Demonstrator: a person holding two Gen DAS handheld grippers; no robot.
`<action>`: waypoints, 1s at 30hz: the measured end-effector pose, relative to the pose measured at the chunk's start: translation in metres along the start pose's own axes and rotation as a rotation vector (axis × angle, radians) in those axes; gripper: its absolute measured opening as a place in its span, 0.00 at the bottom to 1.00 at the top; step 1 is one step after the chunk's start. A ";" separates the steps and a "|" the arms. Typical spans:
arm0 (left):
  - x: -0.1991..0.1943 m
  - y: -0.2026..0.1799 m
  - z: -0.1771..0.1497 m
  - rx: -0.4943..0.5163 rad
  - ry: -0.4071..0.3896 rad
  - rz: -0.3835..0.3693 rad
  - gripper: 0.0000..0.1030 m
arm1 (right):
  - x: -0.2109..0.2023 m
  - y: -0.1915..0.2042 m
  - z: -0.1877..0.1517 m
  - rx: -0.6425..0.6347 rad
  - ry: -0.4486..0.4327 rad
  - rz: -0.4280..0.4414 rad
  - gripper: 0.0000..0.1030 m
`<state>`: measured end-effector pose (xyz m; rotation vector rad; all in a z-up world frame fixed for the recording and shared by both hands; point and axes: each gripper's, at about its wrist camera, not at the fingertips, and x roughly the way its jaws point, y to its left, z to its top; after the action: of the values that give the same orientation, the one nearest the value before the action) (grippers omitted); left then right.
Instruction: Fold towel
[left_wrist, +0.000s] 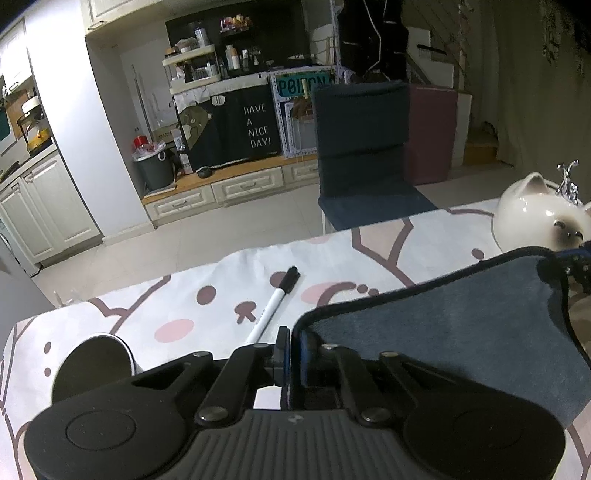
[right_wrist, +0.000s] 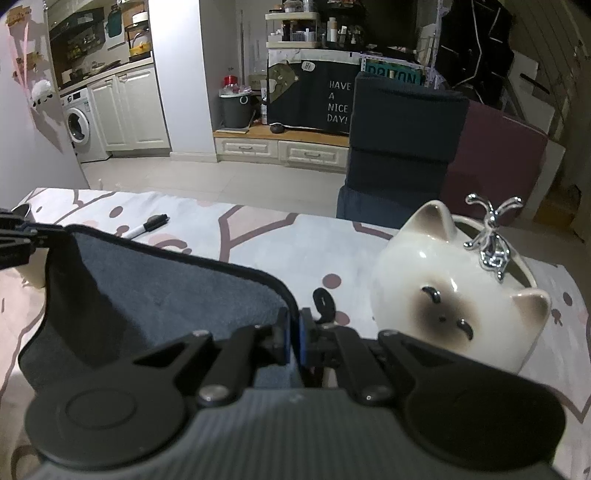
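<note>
A blue-grey towel (left_wrist: 461, 332) with a dark hem hangs stretched between my two grippers above the table. My left gripper (left_wrist: 291, 354) is shut on the towel's left corner. My right gripper (right_wrist: 294, 336) is shut on the right corner of the towel (right_wrist: 155, 295). The right gripper shows at the right edge of the left wrist view (left_wrist: 576, 266); the left gripper shows at the left edge of the right wrist view (right_wrist: 18, 240). The towel's lower part is hidden behind the gripper bodies.
The table carries a white cloth with pink and brown pig prints (left_wrist: 184, 306). A black-capped marker (left_wrist: 275, 299) lies ahead of the left gripper. A metal cup (left_wrist: 92, 365) stands at its left. A ceramic cat pot (right_wrist: 461, 288) stands right of the right gripper. A dark chair (left_wrist: 362, 147) stands beyond the far edge.
</note>
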<state>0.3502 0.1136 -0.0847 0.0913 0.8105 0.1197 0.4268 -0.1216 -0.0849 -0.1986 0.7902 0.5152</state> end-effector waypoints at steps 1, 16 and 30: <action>0.001 -0.001 0.000 -0.008 0.008 -0.005 0.14 | -0.001 -0.001 0.000 0.012 -0.003 0.009 0.21; -0.012 -0.009 -0.009 -0.070 0.026 -0.044 1.00 | -0.014 0.005 -0.008 0.101 -0.028 0.039 1.00; -0.052 -0.003 -0.009 -0.134 -0.001 -0.063 1.00 | -0.039 0.011 -0.011 0.110 -0.035 0.041 1.00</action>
<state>0.3085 0.1040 -0.0545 -0.0601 0.8013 0.1144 0.3913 -0.1303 -0.0646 -0.0715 0.7879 0.5108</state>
